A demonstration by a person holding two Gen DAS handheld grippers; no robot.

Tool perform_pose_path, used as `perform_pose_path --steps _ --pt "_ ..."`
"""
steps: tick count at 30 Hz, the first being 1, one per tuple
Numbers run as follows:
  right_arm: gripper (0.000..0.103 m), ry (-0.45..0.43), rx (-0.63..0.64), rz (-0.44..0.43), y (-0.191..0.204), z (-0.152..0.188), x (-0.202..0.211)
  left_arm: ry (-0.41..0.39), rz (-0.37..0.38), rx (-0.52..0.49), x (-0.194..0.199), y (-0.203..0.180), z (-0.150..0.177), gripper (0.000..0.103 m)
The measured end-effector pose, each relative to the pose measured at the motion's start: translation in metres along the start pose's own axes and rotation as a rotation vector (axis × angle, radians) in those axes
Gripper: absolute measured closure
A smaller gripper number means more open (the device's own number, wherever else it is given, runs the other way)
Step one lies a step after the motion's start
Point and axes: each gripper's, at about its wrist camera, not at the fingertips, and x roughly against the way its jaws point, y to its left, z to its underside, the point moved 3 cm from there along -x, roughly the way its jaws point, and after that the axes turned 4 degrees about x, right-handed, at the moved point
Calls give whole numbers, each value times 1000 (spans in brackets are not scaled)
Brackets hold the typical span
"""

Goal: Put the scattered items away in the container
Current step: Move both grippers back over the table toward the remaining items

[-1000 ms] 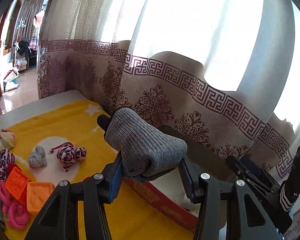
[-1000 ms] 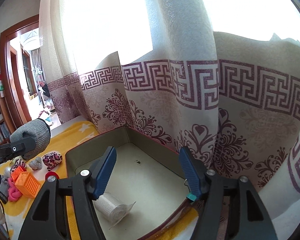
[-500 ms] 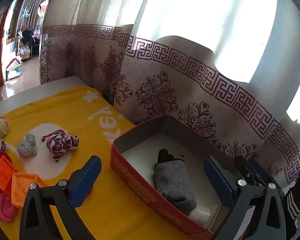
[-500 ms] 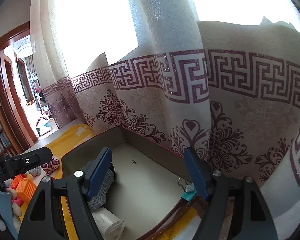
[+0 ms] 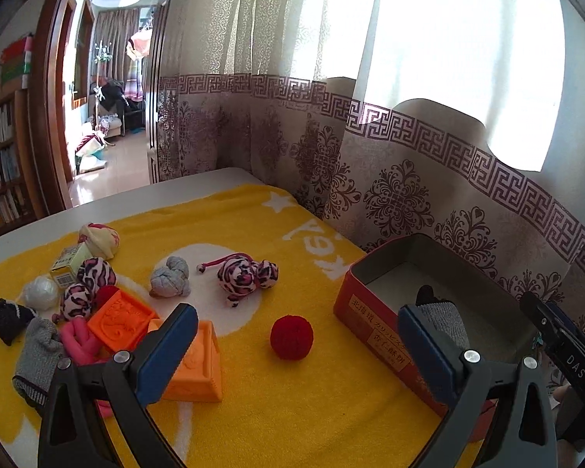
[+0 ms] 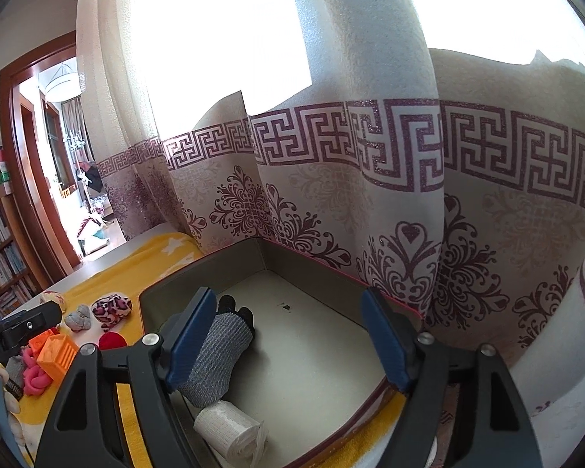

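Observation:
The red tin (image 5: 374,323) stands on the yellow cloth by the curtain. Inside it lie a grey glove with black fingertips (image 6: 218,351) and a white roll (image 6: 226,429). My left gripper (image 5: 296,318) is wide open and holds nothing; it hangs over the cloth left of the tin, just above a red ball (image 5: 291,337). My right gripper (image 6: 288,300) hovers over the tin (image 6: 304,269) with its jaws opening and nothing pressed between them; the glove lies below its left finger. Orange moulds (image 5: 199,366) sit under the left finger.
Scattered at the left are a leopard-print knot (image 5: 245,273), a grey knot (image 5: 171,280), pink loops (image 5: 78,339), another grey glove (image 5: 39,355), a white ball (image 5: 41,292) and a small box (image 5: 68,261). The patterned curtain (image 5: 390,195) hangs right behind the tin.
My left gripper let go of the grey glove, which now lies in the tin, opened wide and swung left toward the scattered items. The right jaws have spread a little.

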Motion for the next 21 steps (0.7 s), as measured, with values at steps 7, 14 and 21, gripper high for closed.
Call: perform_pose_path --steps 7,14,21 --pt "22 10 30 -48 16 4 3 -12 -95 66 14 49 18 0" --pt "21 12 91 -162 49 3 13 -81 -260 218 50 130 27 0" --pt "19 116 171 -403 115 3 10 -118 -398 357 77 201 38 0"
